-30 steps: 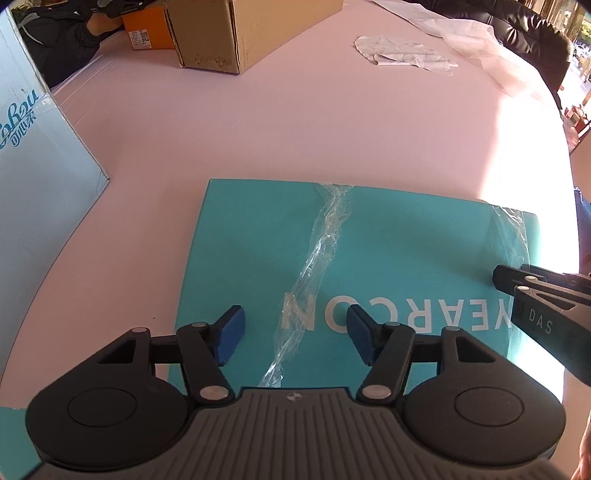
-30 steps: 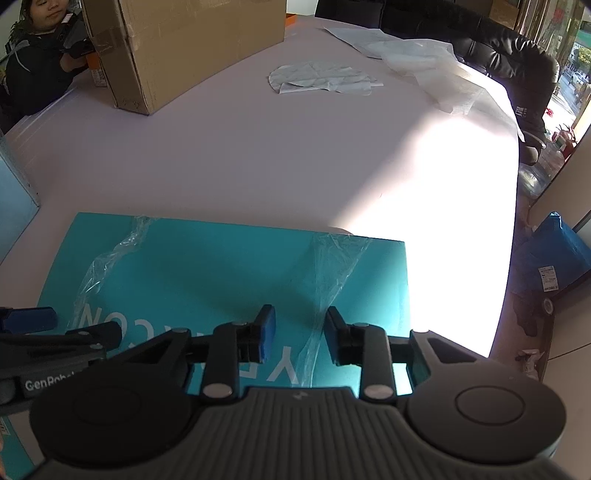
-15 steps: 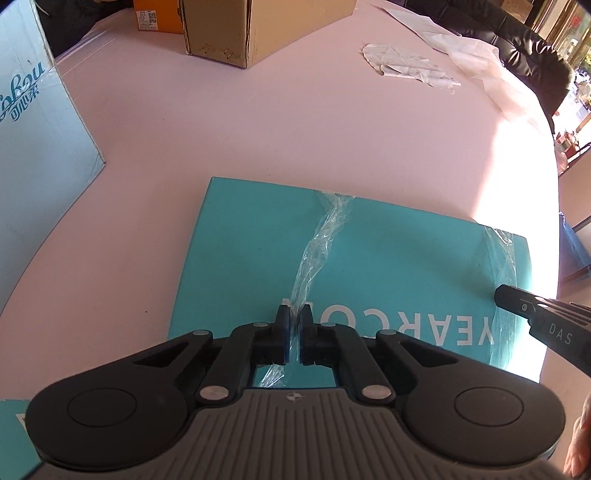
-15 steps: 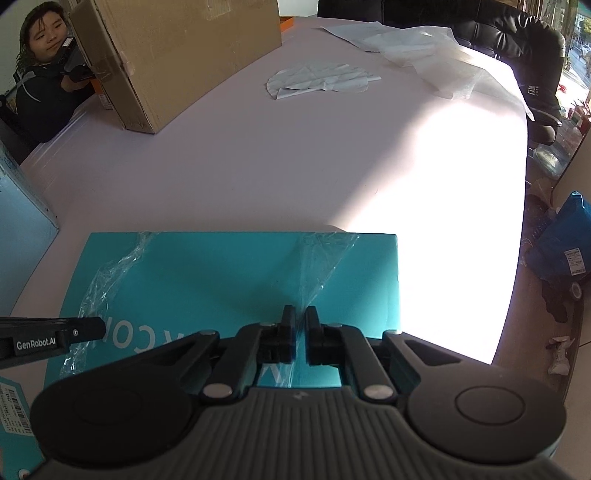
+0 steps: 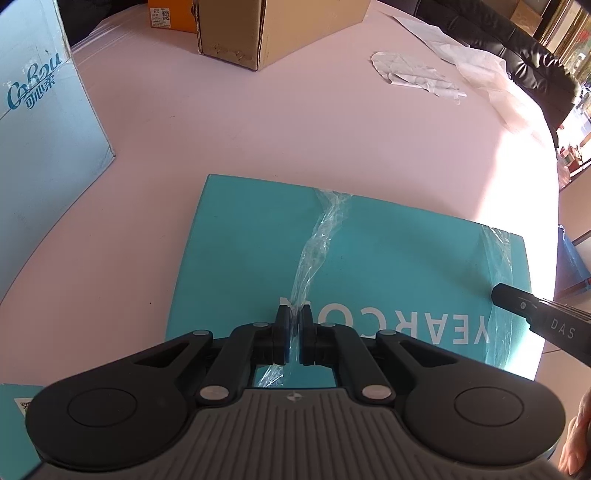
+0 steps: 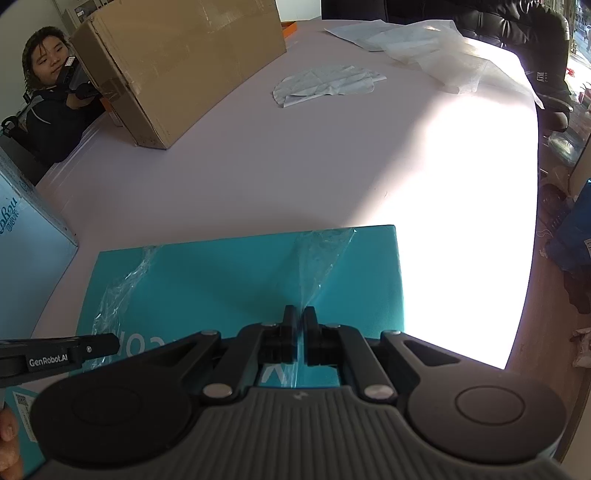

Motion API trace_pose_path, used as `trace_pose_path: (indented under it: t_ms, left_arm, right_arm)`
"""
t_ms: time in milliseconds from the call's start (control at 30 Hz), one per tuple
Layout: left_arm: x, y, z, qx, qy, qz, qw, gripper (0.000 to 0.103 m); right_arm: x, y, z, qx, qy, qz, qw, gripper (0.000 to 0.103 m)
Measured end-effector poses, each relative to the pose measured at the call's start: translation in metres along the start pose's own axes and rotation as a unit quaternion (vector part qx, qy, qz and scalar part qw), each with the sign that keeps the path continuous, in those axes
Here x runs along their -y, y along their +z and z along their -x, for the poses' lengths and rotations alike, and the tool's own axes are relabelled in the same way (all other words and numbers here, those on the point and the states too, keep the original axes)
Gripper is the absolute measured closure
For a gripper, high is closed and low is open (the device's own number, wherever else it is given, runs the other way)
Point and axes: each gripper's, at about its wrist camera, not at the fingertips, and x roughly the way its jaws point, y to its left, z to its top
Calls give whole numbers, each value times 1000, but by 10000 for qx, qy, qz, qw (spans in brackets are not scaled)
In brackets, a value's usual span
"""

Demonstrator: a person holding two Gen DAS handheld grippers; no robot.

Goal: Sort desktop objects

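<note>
1. Table [image 5: 295, 140]: broad, smooth, pale pinkish top with a rounded far edge. Right-wrist view shows a blown-out sun patch on its right side; left-wrist view shows only the fringe of it.
2. Cardboard box [image 6: 184, 66]: brown corrugated, taped seams, far end of the table. Right-wrist view shows a seated person [image 6: 48, 96] behind it; left-wrist view shows instead an orange carton [image 5: 170, 14] beside it.
3. Pale blue carton [image 5: 40, 147]: matte, printed script logo, upright at the left edge of the table.
4. Teal box [image 5: 351, 266]: flat, rectangular, matte lid with white lettering, lying on the near part of the table under both grippers. Two bands of crinkled clear plastic wrap cross it.
5. White sheets [image 6: 424, 48] and a crumpled paper [image 5: 417, 77]: thin, creased, at the far right.
6. Left gripper [image 5: 294, 332]: black linkage, blue pads, closed down and pinching the left plastic wrap band [image 5: 317, 236] over the teal box's near edge. Its side shows in the right-wrist view, marked "GenRobot.AI".
7. Right gripper [image 6: 300, 332]: fingers pressed together on the right plastic wrap band [image 6: 321, 258]. Its tip, marked "DAS", enters the left-wrist view at right.
8. Small teal labelled box [image 6: 22, 406]: only a corner shows, near left.
</note>
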Motion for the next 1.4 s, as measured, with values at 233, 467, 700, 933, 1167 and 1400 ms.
trace_pose_path:
  t_ms: [233,467,700,933,1167,1400]
  left_arm:
    - [0,-2,3,23,89,55,9999,100]
    - [2,-6,4,19,148,159,9998,100]
    - [1,-14,8,38,129,387,9992,100]
    - [0,-22,12,79,147,551,9983,100]
    - [1,-31,19,109,143,648,9977,100]
    - [3,-40,17,78,159,814,9965,100]
  right_arm:
    - [0,1,-2,29,17,39,10000,98]
    - [2,2,-3,59,65,36,10000,98]
    - [8,4,-3,88,146,-15,9999,98]
    - [13,5,-4,111,280,-42,9995,98]
    - [18,7,-8,105,416,-14,9991,98]
    - [17,11,-12,176,478,188,9985,98]
